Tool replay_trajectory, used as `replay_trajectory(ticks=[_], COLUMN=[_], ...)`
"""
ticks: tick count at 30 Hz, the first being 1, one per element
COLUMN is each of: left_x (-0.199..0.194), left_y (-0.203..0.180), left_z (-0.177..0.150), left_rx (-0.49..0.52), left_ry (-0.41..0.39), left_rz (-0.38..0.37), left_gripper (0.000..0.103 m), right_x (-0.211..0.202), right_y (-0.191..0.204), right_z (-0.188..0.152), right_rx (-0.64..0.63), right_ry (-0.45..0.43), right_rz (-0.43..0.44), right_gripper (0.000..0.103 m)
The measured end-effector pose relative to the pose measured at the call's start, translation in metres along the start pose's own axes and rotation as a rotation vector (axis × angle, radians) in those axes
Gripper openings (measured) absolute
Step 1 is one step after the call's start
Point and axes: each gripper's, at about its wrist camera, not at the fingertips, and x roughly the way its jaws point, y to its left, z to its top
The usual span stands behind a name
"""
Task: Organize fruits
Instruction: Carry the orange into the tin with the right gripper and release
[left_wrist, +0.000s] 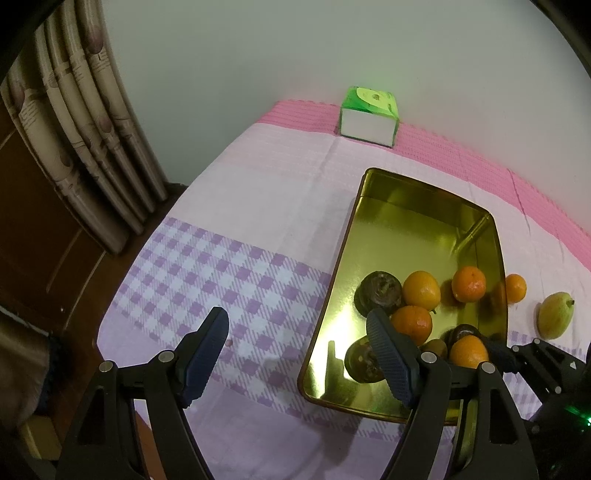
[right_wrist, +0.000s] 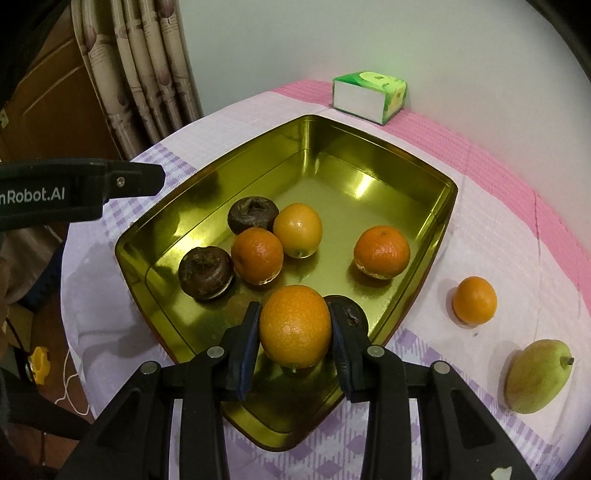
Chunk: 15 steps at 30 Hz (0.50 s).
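The right gripper pinches an orange over the gold tray, perhaps just above its floor. The left gripper has its jaws spread, empty, over the checked cloth.

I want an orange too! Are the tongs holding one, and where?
Yes, the right tongs squeeze a round orange fruit by its two sides. The left tongs hold nothing.

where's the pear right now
In the right wrist view the pear lies on the tablecloth at the lower right, outside the gold tray, just nearer the camera than a loose orange.
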Motion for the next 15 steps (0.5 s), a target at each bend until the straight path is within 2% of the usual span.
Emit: replay_trajectory(ticks=[15], left_x=[0.0012], left_y=[-0.003], left_z=[-0.0037], left_rx=[0.018], left_ry=[-0.001], left_rz=[-0.002], left_gripper=[0.077], right_x=[-0.0026], right_y=[-0.0024], right_z=[-0.0009], right_rx=[0.024], right_ry=[-0.011], right_rz=[0.014], right_gripper=[0.036])
